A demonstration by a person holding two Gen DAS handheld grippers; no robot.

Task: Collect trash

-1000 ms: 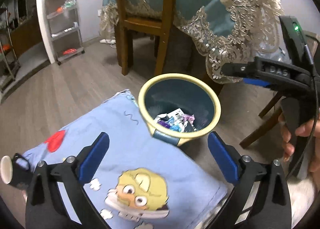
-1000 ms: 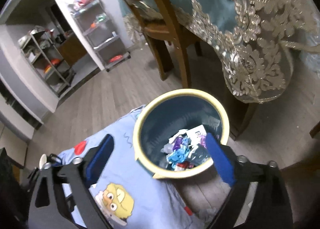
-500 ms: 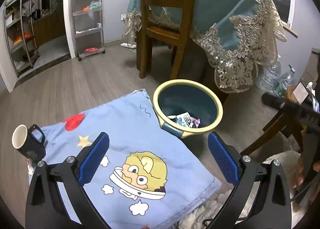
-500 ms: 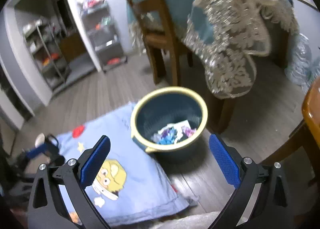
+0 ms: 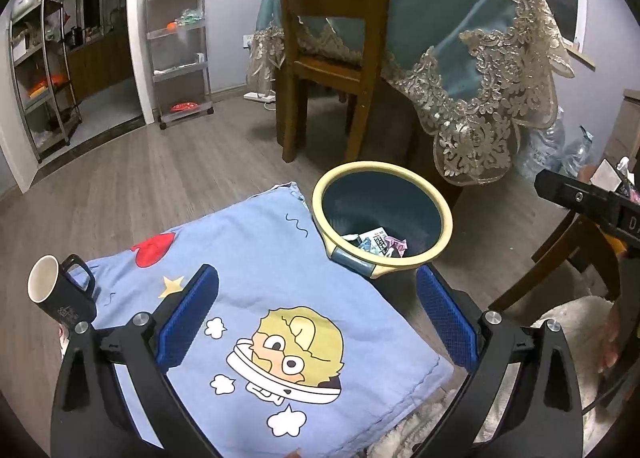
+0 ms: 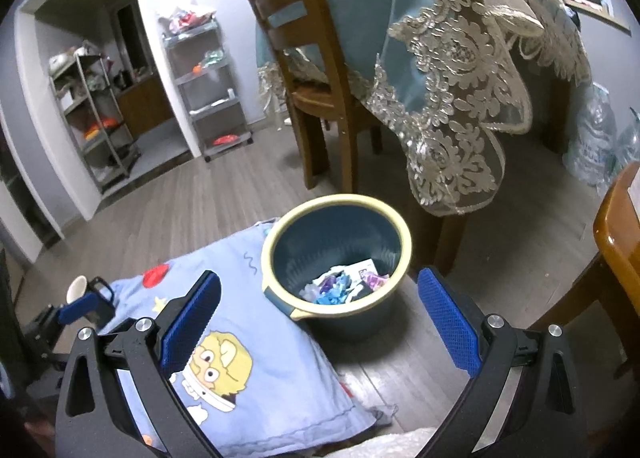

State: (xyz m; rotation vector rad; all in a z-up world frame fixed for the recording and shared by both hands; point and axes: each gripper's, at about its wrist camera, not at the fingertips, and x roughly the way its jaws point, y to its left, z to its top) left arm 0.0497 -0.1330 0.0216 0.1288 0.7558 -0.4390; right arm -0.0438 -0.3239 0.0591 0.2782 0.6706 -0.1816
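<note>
A dark teal trash bin with a cream rim [image 5: 434, 204] [image 6: 403, 236] stands on the wood floor at the corner of a blue cartoon blanket [image 5: 256, 266] [image 6: 256, 350]. Crumpled wrappers and paper [image 5: 382, 244] [image 6: 344, 284] lie at its bottom. My left gripper [image 5: 316, 314] hangs open over the blanket, short of the bin, nothing between its blue pads. My right gripper [image 6: 318, 318] is open and empty too, held above the bin's near side. The right gripper's black body [image 5: 588, 206] shows at the right edge of the left wrist view.
A black mug [image 5: 60, 294] [image 6: 86, 290] sits on the blanket's left edge. Behind the bin are a wooden chair [image 5: 336, 58] and a table with a teal lace-trimmed cloth [image 5: 472, 70]. A wooden table corner [image 6: 620, 226] and plastic bottles [image 6: 596, 146] lie right. Shelving racks [image 5: 178, 38] stand far left.
Both grippers have pulled back and up from the bin, so it looks smaller and farther. The mug has come fully into view. Both grippers stay open and empty.
</note>
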